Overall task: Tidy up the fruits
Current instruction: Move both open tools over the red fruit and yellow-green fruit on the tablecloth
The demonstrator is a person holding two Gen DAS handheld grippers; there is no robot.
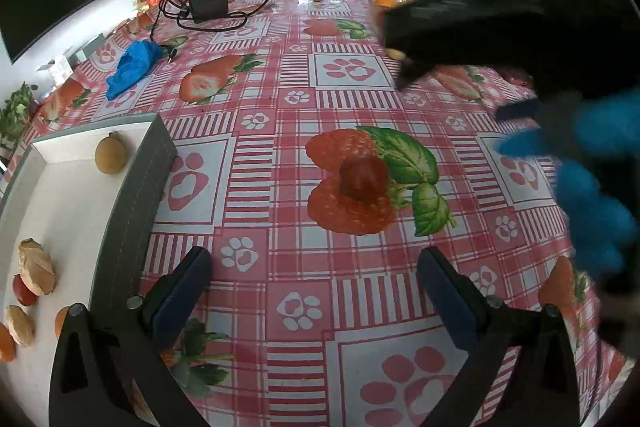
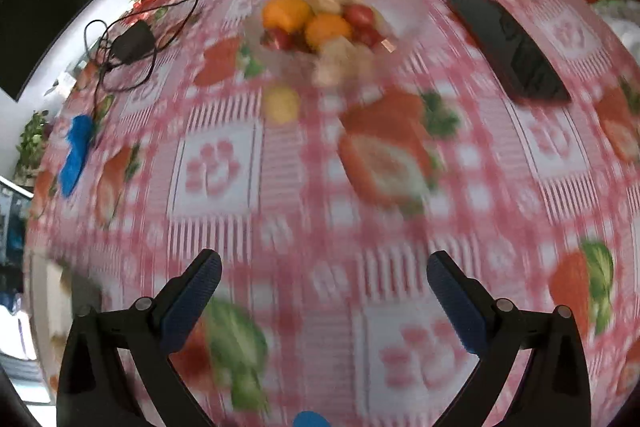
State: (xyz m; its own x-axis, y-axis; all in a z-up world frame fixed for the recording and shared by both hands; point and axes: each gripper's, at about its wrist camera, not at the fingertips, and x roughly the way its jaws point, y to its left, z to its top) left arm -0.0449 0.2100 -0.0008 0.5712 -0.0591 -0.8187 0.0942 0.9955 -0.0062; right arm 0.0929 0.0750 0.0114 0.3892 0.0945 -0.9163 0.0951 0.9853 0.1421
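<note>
In the left wrist view a small dark red fruit (image 1: 363, 179) lies on the strawberry-print tablecloth, ahead of my open, empty left gripper (image 1: 314, 267). A grey tray (image 1: 132, 187) at the left holds a tan round fruit (image 1: 111, 158), husked fruits (image 1: 37, 266) and small red and orange ones. The right wrist view is blurred. My right gripper (image 2: 324, 275) is open and empty above the cloth. Far ahead a clear bowl (image 2: 400, 23) holds oranges (image 2: 286, 13), red fruits and pale fruits. A yellow fruit (image 2: 282, 103) lies in front of it.
A black power adapter with cable (image 1: 208, 7) and a blue crumpled glove (image 1: 134, 65) lie at the back left. A black phone (image 2: 510, 49) lies at the right of the bowl. The other gripper and a blue-gloved hand (image 1: 592, 187) fill the left view's right side.
</note>
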